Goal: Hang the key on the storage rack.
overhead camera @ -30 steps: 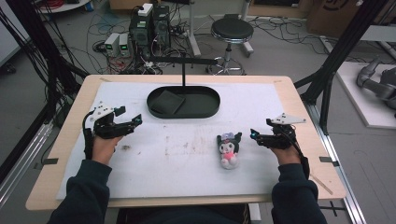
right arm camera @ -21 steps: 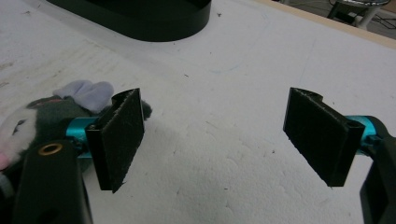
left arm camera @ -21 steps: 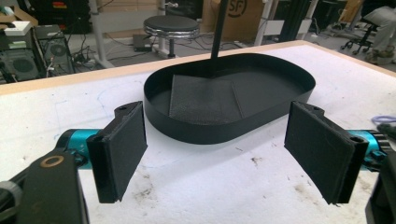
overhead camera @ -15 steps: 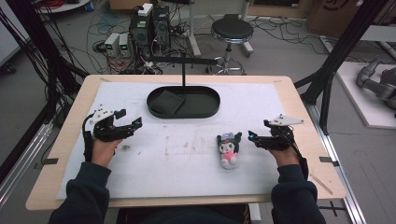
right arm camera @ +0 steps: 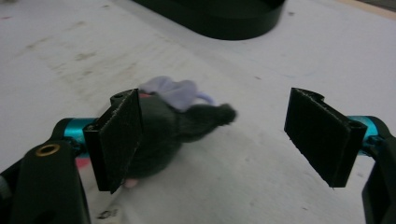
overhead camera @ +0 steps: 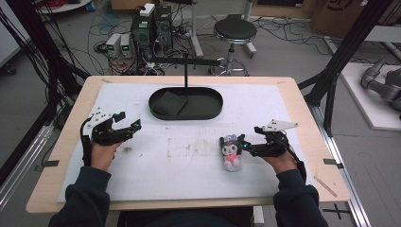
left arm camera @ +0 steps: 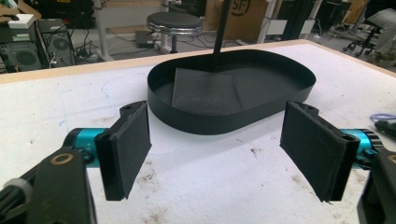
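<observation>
Plush toy (overhead camera: 231,152) on the white mat, just beside your right gripper (overhead camera: 248,145)

Your right gripper's jaws gape wide, the toy by the left jaw, ungripped. Your left gripper (overhead camera: 128,123) stands wide too, holding nothing, facing the black tray (overhead camera: 213,109).

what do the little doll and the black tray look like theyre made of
The doll looks like soft plush fabric: fuzzy dark head, pale lilac bow, pinkish body. The tray looks like thin rigid sheet, metal or plastic, with a matte black finish and a crisp upright wall; which one, the look leaves open.
</observation>
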### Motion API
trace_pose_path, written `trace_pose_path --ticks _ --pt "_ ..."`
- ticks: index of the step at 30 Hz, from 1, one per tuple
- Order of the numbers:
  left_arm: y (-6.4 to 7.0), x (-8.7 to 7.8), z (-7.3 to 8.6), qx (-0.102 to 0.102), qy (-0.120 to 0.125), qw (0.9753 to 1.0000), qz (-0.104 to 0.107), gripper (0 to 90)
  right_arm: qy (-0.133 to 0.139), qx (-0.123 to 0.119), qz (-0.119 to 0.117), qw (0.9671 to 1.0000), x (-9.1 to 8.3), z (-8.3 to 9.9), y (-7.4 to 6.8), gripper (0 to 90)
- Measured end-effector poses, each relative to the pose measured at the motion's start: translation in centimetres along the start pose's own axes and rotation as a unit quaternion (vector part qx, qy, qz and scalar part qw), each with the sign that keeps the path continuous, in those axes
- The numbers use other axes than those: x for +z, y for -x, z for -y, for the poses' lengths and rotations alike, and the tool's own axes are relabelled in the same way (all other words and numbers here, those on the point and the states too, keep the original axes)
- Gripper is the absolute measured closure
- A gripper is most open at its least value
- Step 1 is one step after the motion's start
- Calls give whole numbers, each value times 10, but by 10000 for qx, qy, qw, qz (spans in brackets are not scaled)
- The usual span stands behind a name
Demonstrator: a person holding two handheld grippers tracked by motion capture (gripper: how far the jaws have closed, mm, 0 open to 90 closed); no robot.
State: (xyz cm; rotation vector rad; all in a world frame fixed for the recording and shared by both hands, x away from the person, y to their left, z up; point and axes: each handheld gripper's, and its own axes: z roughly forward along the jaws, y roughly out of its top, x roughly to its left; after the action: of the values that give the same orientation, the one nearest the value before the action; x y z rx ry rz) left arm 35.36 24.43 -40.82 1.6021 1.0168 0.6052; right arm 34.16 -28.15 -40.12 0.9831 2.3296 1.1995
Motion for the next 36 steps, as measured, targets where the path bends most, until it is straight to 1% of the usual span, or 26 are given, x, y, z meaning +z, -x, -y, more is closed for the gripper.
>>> trace_pose_path --ticks 1,6,7,8,10,13,14,15,16,17,18,21,23,24,25,26,27,28,29,30,31,32,33,34,35,36 --pt "0 1 1 -40 -11 10000 2 248 -129 -17 -202 9997 5 0 -2 199" --pt "-2 4 2 -76 -75 9999 12 253 -356 24 -498 9981 13 1 -7 198" --pt "-2 5 2 -77 -87 9999 14 254 -449 -9 -667 9968 20 0 -13 199" --pt "-2 5 3 -93 -94 9999 11 254 -449 -9 -667 9968 20 0 -13 199" --pt "-3 4 2 -112 -113 9999 3 256 -575 -76 -728 9957 29 0 -18 198" --pt "-2 4 2 -130 -121 9998 2 259 -613 -83 -748 9953 31 -1 -16 214" --pt "-2 4 3 -136 -133 9998 9 261 -709 109 -781 9944 32 0 -14 280" --pt "-2 4 3 -146 -150 9998 18 261 -709 109 -781 9944 32 0 -14 280" --pt "-2 4 3 -150 -155 9998 19 261 -714 129 -865 9936 32 0 -12 327" --pt "-2 4 3 -146 -169 9997 24 261 -712 113 -906 9933 31 -1 -12 418" --pt "-1 5 3 -149 -172 9997 21 262 -636 11 -960 9933 28 -2 -13 554" --pt "-1 5 4 -151 -175 9997 11 262 -666 -60 -957 9932 29 -3 -14 580" --pt "-1 5 4 -161 -173 9997 15 263 -688 -229 -960 9927 28 -6 -14 622" --pt "-1 5 4 -165 -174 9997 15 263 -751 -482 -932 9916 27 -11 -13 693" --pt "-1 6 4 -167 -172 9997 18 263 -751 -482 -932 9916 27 -11 -13 693" --pt "-1 6 4 -167 -169 9997 20 263 -772 -956 -797 9892 23 -18 -10 900" --pt "-1 6 4 -169 -168 9997 21 263 -772 -956 -797 9892 23 -18 -10 900" --pt "-1 6 4 -175 -170 9997 28 264 -739 -1279 -677 9867 20 -22 -8 900" --pt "-2 6 4 -179 -173 9997 28 264 -726 -1440 -650 9848 18 -28 -1 900" --pt "-2 6 4 -176 -177 9997 33 264 -726 -1440 -650 9848 18 -28 -1 828" --pt "-2 6 4 -176 -176 9997 35 264 -711 -1270 -614 9874 19 -30 1 637" --pt "-2 6 4 -176 -174 9997 33 264 -756 -675 -470 9937 22 -31 3 456" --pt "-2 6 4 -178 -170 9997 37 264 -756 -675 -470 9937 22 -31 3 456" --pt "-2 6 4 -188 -178 9997 41 264 -783 -596 -418 9943 23 -31 0 397" --pt "-2 6 4 -190 -181 9996 42 264 -791 -587 -243 9948 24 -29 -9 305" --pt "-2 6 4 -193 -180 9996 40 264 -791 -587 -243 9948 24 -29 -9 305"
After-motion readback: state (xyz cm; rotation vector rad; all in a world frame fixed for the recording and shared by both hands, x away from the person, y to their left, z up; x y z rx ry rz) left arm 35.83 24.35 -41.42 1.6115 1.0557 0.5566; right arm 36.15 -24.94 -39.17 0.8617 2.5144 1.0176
